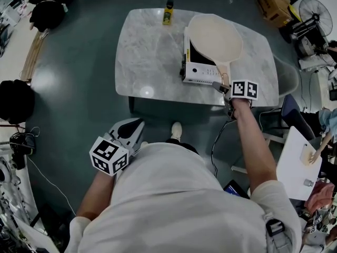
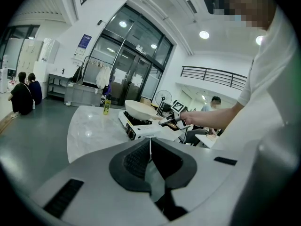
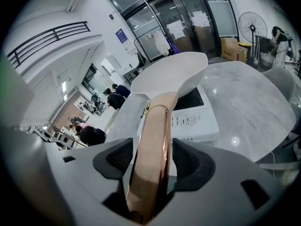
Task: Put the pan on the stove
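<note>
Head view leaves the right gripper (image 1: 225, 88) small and hard to read at the near right edge of the marble table (image 1: 147, 51). Most of the white stove (image 1: 199, 70) is hidden beneath the cream pan (image 1: 215, 37), which sits on top of it with its handle pointing toward the person. A yellow bottle (image 1: 168, 15) stands at the far edge. In the right gripper view the copper handle (image 3: 153, 145) runs between the dark pads (image 3: 190, 161), which stand spread with a slight gap beside it. Its near end is cut off by the gripper body. The left gripper (image 2: 150, 159) hangs low by the person's side, well apart from the table, jaws pressed together on nothing.
</note>
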